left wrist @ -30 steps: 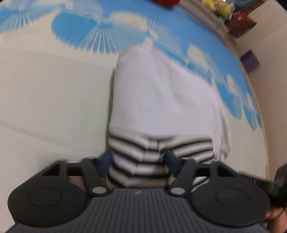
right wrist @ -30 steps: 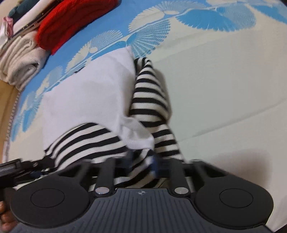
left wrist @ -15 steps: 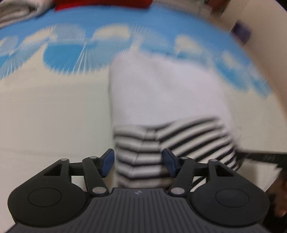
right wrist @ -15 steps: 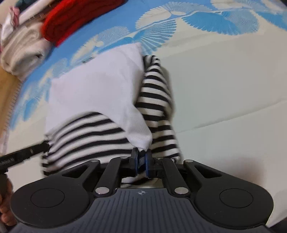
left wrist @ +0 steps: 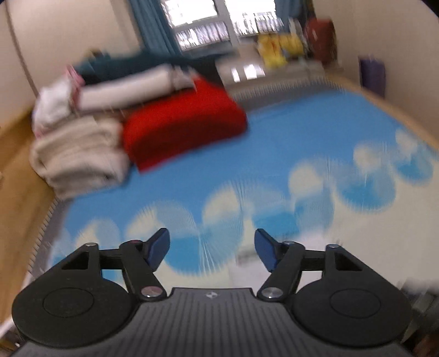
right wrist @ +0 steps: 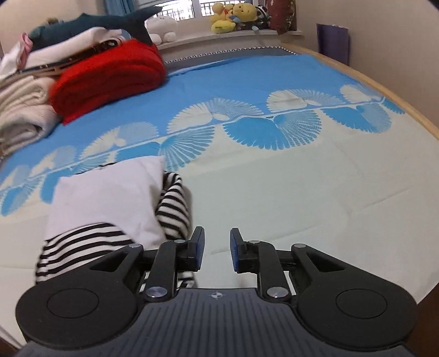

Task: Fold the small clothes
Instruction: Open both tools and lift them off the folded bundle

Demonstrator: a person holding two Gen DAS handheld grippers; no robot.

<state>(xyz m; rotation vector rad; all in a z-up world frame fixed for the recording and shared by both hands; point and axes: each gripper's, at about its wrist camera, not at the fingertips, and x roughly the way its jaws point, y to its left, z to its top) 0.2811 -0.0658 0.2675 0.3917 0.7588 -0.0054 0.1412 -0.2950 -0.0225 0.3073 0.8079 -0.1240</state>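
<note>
A small garment, white with black-and-white striped sleeves [right wrist: 109,200], lies folded on the bed sheet [right wrist: 301,178] in the right wrist view, at the lower left. My right gripper [right wrist: 216,248] hovers just to its right, its jaws opening with nothing between them; the left finger [right wrist: 198,247] stands beside the striped sleeve. In the blurred left wrist view my left gripper [left wrist: 211,248] is high above the blue and white sheet [left wrist: 274,170], its jaws opening and empty. The garment does not show in that view.
A red folded blanket [right wrist: 109,74] and cream towels [right wrist: 22,109] are stacked at the bed's far left, with a dark plush shark on top. Yellow plush toys [right wrist: 233,16] sit on the windowsill. A purple object [right wrist: 333,41] stands by the right wall. The bed's wooden edge [right wrist: 397,96] curves along the right.
Both grippers let go of the striped garment and opened. The left one rose steeply, so its view now takes in the far bed and window. The right one lifted and pulled back slightly.
</note>
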